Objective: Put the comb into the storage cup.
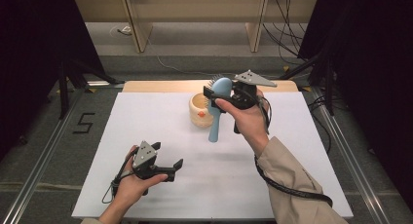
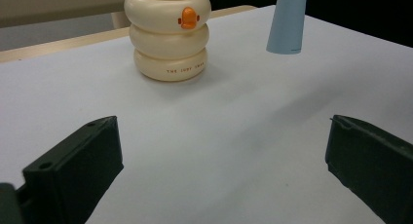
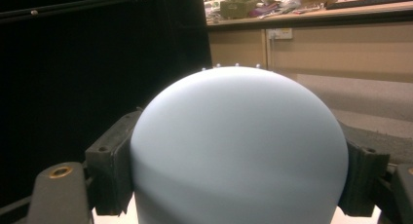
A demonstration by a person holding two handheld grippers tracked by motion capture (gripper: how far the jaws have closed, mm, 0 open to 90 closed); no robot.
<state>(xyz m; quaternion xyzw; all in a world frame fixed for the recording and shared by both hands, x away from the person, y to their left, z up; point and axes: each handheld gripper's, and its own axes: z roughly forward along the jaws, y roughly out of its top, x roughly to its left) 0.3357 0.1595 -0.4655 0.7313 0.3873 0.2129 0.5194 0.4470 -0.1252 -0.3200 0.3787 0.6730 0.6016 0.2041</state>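
Note:
A light blue hairbrush [image 1: 217,109] hangs handle-down over the white table, its bristled head gripped by my right gripper [image 1: 220,92], which is shut on it. In the right gripper view the brush's rounded blue back [image 3: 238,151] sits between both black jaws. A cream ringed cup [image 1: 201,110] with an orange duck mark stands just left of the brush; it also appears at the top of the left gripper view [image 2: 168,34], with the brush's handle tip [image 2: 287,24] beside it. My left gripper [image 1: 175,169] rests low at the front left, open and empty, jaws pointing right.
The white board [image 1: 146,117] covers a wooden table whose far edge [image 1: 156,86] shows behind it. Black stands and cables flank both sides. A shelf unit stands beyond the table.

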